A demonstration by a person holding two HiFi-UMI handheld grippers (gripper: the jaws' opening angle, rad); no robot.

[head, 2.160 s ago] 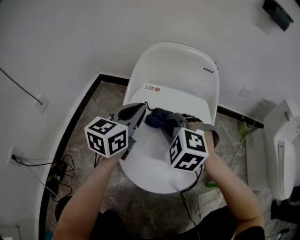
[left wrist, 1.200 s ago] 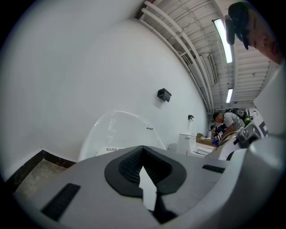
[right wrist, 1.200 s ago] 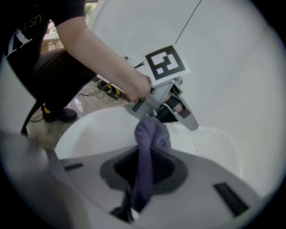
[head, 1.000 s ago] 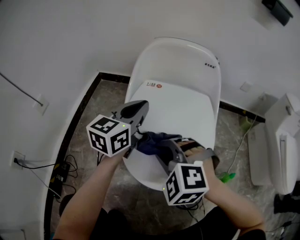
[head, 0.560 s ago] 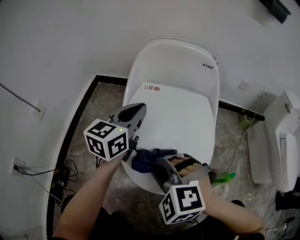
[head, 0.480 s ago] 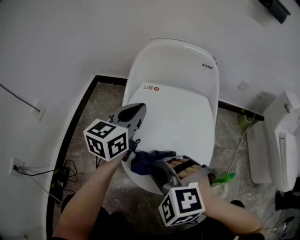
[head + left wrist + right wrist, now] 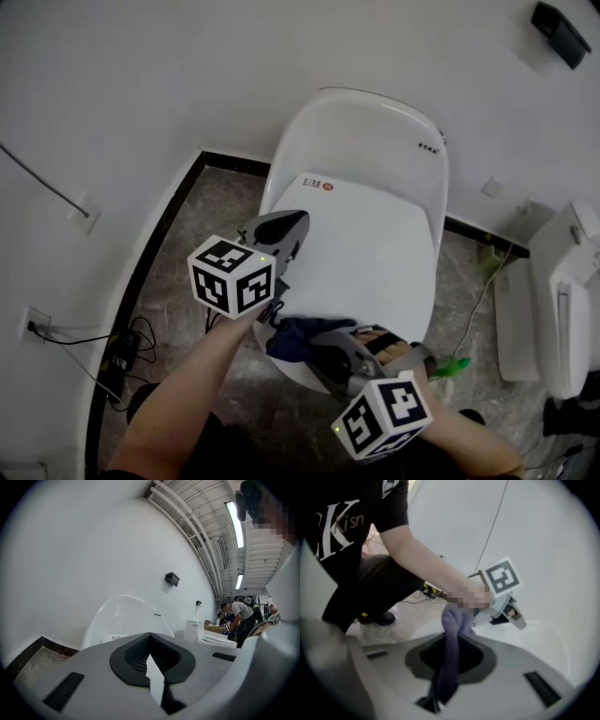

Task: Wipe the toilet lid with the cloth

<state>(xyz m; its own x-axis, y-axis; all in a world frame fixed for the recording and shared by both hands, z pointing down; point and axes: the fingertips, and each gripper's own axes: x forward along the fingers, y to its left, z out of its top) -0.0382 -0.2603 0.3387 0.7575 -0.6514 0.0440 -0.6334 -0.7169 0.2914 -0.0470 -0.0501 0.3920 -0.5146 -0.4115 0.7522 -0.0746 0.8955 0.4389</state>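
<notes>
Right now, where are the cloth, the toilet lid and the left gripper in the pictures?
cloth (image 7: pixel 451 653): right gripper view, the strip pinched between the jaws.
toilet lid (image 7: pixel 375 239): head view, its bare white top.
left gripper (image 7: pixel 294 223): head view, the tip of its closed jaws.

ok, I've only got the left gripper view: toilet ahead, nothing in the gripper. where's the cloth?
Observer: The right gripper is shut on the cloth. It's dark blue and hangs out past the gripper's tips.
Operator: where is that on the toilet?
Observer: In the head view the cloth is at the near front edge of the toilet lid.
Operator: and my left gripper relative to it?
Observer: The left gripper is over the lid's left edge, farther up the lid than the cloth. I can't tell whether it touches the lid.
</notes>
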